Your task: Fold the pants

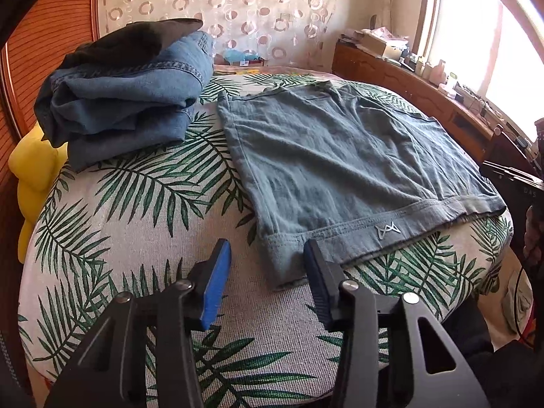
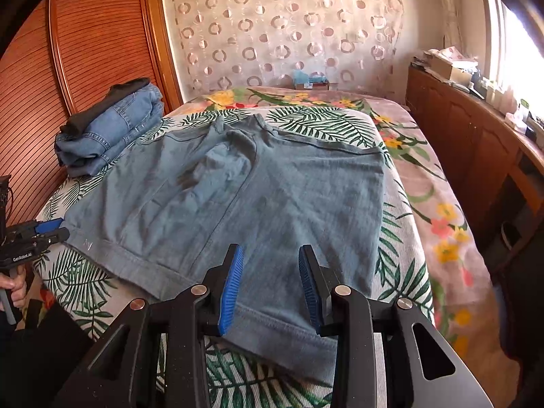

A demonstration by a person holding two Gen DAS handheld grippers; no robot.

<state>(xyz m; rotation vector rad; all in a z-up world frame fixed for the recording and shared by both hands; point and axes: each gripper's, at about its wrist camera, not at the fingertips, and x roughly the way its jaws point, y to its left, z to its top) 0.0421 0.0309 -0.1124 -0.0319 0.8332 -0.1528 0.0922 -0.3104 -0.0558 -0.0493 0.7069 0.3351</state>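
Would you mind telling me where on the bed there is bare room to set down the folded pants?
The leaf-print cover is bare between the pile of folded jeans and the left gripper, left of the spread gray-blue pants. The floral blanket is free between the pants and the wooden cabinets. The pants and the pile crowd everything else.

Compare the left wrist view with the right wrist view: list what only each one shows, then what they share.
Only the left wrist view shows the yellow plush toy at the bed's left edge and the small silver logo clearly on the shorts' hem. Only the right wrist view shows the floral blanket along the right side and the left claw from outside, near the shorts' corner. Both show the gray-blue shorts spread flat on the palm-leaf cover, the folded jeans stack, and an open claw, the right claw over the hem.
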